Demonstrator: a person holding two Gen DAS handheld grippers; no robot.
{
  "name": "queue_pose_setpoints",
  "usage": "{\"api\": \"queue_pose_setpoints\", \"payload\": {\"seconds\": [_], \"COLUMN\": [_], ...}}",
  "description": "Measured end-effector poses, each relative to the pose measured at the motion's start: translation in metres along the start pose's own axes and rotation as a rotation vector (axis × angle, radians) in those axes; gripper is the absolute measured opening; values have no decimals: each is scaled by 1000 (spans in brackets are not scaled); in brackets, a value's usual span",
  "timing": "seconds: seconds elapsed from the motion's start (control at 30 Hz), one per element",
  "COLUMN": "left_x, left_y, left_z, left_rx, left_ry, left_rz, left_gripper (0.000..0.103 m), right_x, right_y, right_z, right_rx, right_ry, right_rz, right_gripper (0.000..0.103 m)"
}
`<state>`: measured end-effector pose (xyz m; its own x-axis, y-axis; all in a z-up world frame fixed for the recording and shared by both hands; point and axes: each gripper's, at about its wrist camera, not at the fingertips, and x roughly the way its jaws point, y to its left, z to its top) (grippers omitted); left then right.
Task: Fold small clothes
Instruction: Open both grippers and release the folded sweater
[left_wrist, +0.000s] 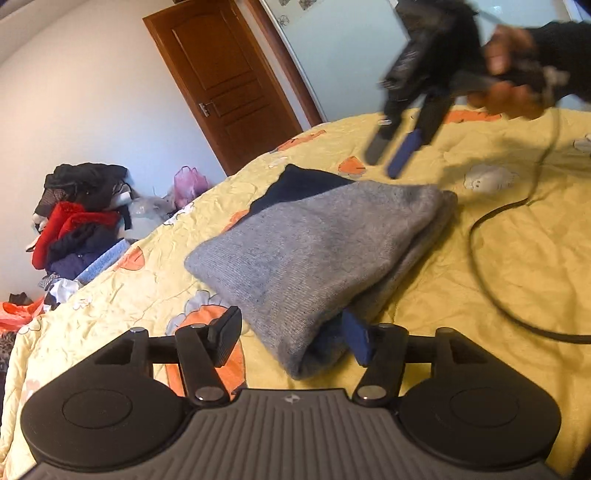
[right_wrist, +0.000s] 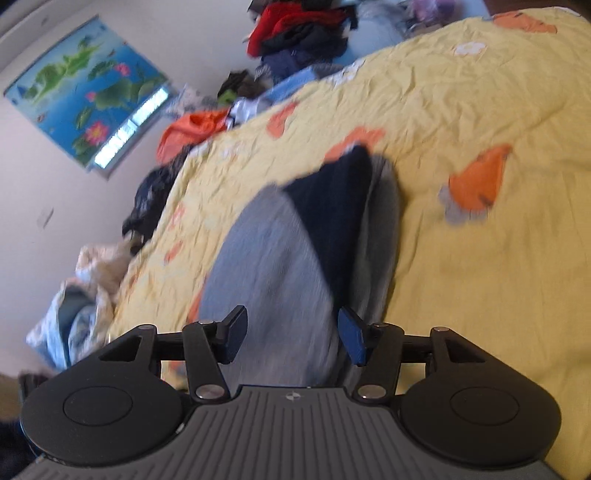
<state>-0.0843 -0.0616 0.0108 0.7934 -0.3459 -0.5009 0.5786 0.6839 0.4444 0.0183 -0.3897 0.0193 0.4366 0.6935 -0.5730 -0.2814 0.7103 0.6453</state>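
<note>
A folded grey garment (left_wrist: 314, 243) with a navy part (left_wrist: 295, 188) showing at its far end lies on the yellow quilt (left_wrist: 498, 277). My left gripper (left_wrist: 291, 341) is at the garment's near corner with its jaws apart. The corner sits between them beside the blue right pad (left_wrist: 356, 341), and the left pad (left_wrist: 227, 338) is clear of the cloth. A hand (left_wrist: 509, 85) holds my right gripper (left_wrist: 389, 153) in the air beyond the garment, fingers apart and empty. In the blurred right wrist view the right gripper (right_wrist: 293, 336) hovers open over the grey and navy garment (right_wrist: 280, 258).
A black cable (left_wrist: 476, 254) loops across the quilt right of the garment. A pile of red, black and blue clothes (left_wrist: 77, 221) lies past the bed's left edge, below a wooden door (left_wrist: 229, 85). More clothes (right_wrist: 299, 33) and an orange bag (right_wrist: 192, 127) lie off the bed.
</note>
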Motion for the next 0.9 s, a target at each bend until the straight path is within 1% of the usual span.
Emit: {"api": "queue_pose_setpoints", "payload": {"seconds": [0.07,0.17,0.23,0.27,0.3,0.33,0.37,0.43,0.47,0.53,0.57,0.6,0.63,0.67,0.7,0.73,0.77,0.8,0.83,0.87,0.9], "left_x": [6,18,23,24,27,28,28,26,27,32,34,34,32,25,16,7,0,-7,-11,-11,-7], "left_y": [-5,-12,-15,-16,-16,-15,-12,-5,-4,-7,-9,-11,-11,-8,-3,5,15,29,44,59,77], "left_z": [0,-1,-2,-3,-3,-2,0,2,0,-7,-9,-8,-6,-5,-6,-6,-5,-5,-4,-2,-1], "left_rx": [23,57,76,80,78,70,56,28,34,34,27,28,26,15,1,-23,-59,-110,-174,-252,-351], "left_ry": [4,20,15,12,3,1,8,15,27,44,36,33,32,19,4,0,1,-2,-7,-11,-18], "left_rz": [-8,-30,-36,-37,-33,-33,-41,-68,-79,-83,-75,-67,-68,-85,-108,-147,-197,-243,-272,-287,-289], "left_gripper": [60,60,60,58,44,21,16,12,12,11,11,12,15,15,16,17,19,20,25,32,54], "right_x": [-2,4,14,17,20,23,25,21,15,8,10,12,11,11,10,7,2,-5,-13,-20,-23], "right_y": [8,15,14,12,12,14,17,27,30,24,13,5,2,4,6,6,5,3,3,1,-2], "right_z": [-15,-28,-33,-35,-37,-39,-40,-40,-38,-39,-40,-42,-42,-42,-41,-40,-37,-33,-26,-18,-8], "right_rx": [-20,-44,-45,-36,-29,-41,-66,-132,-153,-174,-147,-119,-98,-94,-91,-77,-53,-25,-4,10,23], "right_ry": [34,80,106,108,112,120,129,134,129,126,144,133,124,119,115,116,110,79,22,-47,-108], "right_rz": [-17,-41,-91,-86,-67,-61,-69,-76,-84,-153,-170,-146,-134,-141,-137,-112,-88,-62,-48,-48,-57], "right_gripper": [56,56,52,46,34,24,15,15,15,14,9,9,9,10,22,28,44,61,70,88,103]}}
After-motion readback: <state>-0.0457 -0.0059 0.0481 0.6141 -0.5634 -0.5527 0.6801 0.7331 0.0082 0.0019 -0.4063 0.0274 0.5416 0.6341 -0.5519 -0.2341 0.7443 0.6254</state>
